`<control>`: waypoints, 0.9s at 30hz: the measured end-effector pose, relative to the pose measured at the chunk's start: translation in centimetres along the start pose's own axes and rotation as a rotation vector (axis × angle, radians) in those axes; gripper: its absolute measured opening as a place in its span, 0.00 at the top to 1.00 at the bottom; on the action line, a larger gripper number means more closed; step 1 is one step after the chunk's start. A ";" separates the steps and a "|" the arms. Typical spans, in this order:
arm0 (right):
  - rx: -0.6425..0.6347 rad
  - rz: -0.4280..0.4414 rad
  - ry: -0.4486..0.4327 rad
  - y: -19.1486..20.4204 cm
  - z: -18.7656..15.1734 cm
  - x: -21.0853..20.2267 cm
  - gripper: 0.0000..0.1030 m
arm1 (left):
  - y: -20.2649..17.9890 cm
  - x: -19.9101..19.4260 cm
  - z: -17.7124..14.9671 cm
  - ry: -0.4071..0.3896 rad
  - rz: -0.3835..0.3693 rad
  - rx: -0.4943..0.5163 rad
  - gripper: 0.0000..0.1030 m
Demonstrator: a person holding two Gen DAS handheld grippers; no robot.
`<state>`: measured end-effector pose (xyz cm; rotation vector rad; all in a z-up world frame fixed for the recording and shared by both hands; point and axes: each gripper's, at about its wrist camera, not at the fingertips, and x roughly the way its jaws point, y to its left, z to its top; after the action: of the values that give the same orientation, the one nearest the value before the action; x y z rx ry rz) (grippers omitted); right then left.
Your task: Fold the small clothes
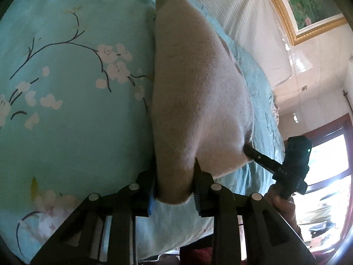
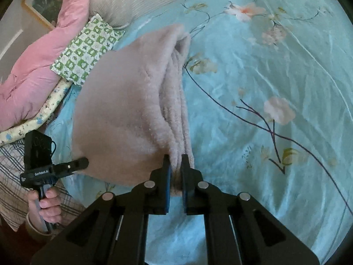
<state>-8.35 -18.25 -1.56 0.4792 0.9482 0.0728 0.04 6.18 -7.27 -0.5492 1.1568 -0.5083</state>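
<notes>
A fluffy pale beige-pink garment [image 1: 194,101] is held up over the light blue flowered bedsheet [image 1: 72,110]. My left gripper [image 1: 175,185] is shut on one near corner of it. My right gripper [image 2: 175,165] is shut on the bunched folded edge of the same garment [image 2: 123,110]. The right gripper's fingers [image 1: 256,154] show at the right of the left wrist view, biting the cloth's other corner. The left gripper's fingers [image 2: 77,163] show at the left of the right wrist view. The cloth hangs stretched between both grippers, its far end resting on the bed.
A pink quilt [image 2: 33,66], a green-and-white checked cloth [image 2: 86,48] and a striped pillow [image 2: 136,0] lie at the head of the bed. A framed picture [image 1: 308,6] hangs on the wall. A window [image 1: 326,165] is at the right.
</notes>
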 end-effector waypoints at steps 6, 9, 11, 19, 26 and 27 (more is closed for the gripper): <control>0.000 -0.052 -0.002 1.0 0.8 -2.0 0.73 | -1.2 -4.2 0.4 -0.061 0.043 0.068 0.67; -0.005 -0.053 -0.064 1.7 1.8 -3.9 0.71 | -2.5 -6.2 1.7 -0.115 0.054 0.118 0.67; -0.018 -0.016 -0.111 2.9 3.0 -4.6 0.71 | -3.6 -7.0 3.4 -0.155 0.045 0.158 0.67; -0.049 0.072 -0.110 6.7 7.9 0.1 0.71 | -6.6 -4.1 12.0 -0.247 0.016 0.225 0.68; -0.063 -0.007 -0.038 4.9 9.5 4.0 0.77 | -4.5 2.9 15.2 -0.090 0.106 0.206 0.86; -0.082 -0.022 -0.039 4.7 9.4 4.4 0.78 | -4.3 3.5 14.9 -0.083 0.115 0.219 0.85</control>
<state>2.41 -16.24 1.66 0.3928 0.9084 0.0818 14.82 2.81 -2.48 -0.3105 1.0322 -0.5013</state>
